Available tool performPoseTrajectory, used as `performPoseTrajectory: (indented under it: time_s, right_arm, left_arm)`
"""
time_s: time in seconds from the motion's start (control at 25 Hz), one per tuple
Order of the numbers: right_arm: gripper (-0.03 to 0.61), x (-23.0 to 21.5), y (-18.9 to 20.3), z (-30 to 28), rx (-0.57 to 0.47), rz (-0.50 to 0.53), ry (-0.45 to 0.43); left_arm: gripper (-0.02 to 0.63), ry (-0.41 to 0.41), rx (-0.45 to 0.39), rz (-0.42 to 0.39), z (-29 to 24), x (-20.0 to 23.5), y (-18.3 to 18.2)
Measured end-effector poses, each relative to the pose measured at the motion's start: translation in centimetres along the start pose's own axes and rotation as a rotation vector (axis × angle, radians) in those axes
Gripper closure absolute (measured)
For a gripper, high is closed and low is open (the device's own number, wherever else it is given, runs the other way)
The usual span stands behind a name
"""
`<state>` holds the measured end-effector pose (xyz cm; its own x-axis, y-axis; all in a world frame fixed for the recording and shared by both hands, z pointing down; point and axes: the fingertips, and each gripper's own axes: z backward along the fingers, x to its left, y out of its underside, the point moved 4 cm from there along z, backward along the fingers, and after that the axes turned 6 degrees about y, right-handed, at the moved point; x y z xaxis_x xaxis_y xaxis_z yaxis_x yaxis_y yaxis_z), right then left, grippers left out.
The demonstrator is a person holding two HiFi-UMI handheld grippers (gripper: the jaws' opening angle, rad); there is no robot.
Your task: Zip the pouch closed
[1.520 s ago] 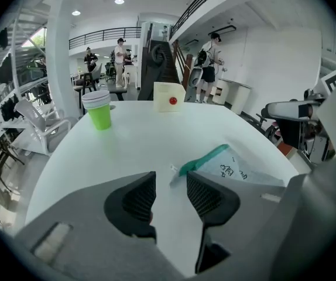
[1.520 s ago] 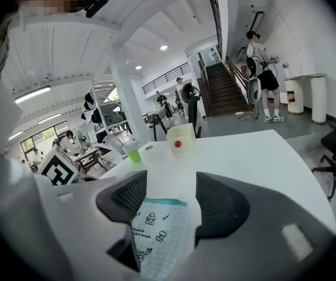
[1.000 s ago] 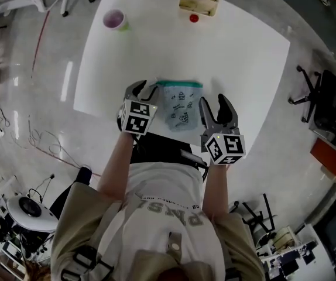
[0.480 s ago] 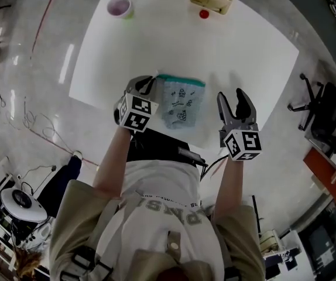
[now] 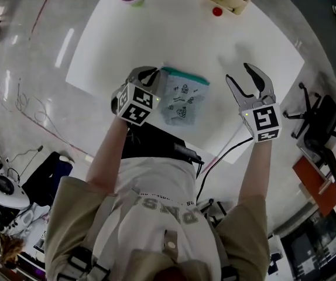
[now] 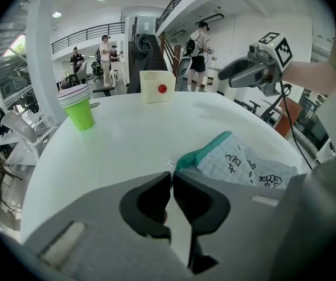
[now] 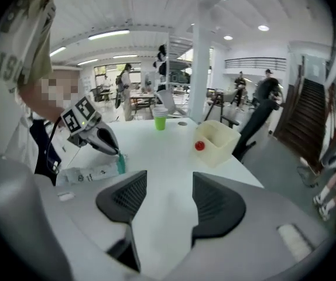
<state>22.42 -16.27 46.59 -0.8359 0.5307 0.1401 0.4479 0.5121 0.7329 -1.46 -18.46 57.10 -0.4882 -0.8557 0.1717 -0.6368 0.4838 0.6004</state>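
**A:** What is the left gripper [image 6: 171, 177] doing?

**B:** Its jaws have just been closing and stand almost together at the nearest end of the pouch's [image 6: 244, 164] teal zip edge [image 6: 206, 151]. It looks pinched on that corner, with a small white tag [image 6: 168, 163] just past the tips.

**A:** And the other one?

**B:** The right gripper [image 7: 169, 185] is wide open with only bare bench [image 7: 174, 139] between its jaws. It is well apart from the pouch, which lies flat near the bench's front edge.

**A:** How do we do this step well?

**B:** I'd have the left pin that corner as an anchor. The right should find the slider and draw it along the teal edge, pulling in line with the zip so the cloth doesn't bunch.

**A:** Where is the slider?

**B:** It's too small to tell in any view. The right gripper view shows the left tips on the teal end from the side. Only the head view shows the gap between the right gripper and the pouch.
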Motion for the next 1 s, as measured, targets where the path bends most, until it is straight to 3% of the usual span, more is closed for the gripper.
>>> performPoseTrajectory:
  time_s: [0.28,0.56,0.84,1.0]
  right_arm:
    - [0.342,4.5,-3.3,-6.4,0.095,0.458,-0.238]
    - [0.380,10.3,-3.8,-12.1,0.102,0.797,-0.444]
    - [0.408,12.7,-3.1,-14.8,0.132,1.048,-0.544]
    - [0.419,13.5,-2.9,-15.2,0.152,1.097,-0.620]
  left_arm:
    - [0.588,-0.009,-0.017,-0.033,0.2,-0.2,-0.6]
    - [0.589,-0.020,-0.033,-0.043,0.8,-0.3,-0.7]
    - [0.589,-0.018,-0.059,-0.063,1.0,-0.3,-1.0]
    - [0.589,-0.013,-0.067,-0.062,1.1,-0.4,-1.3]
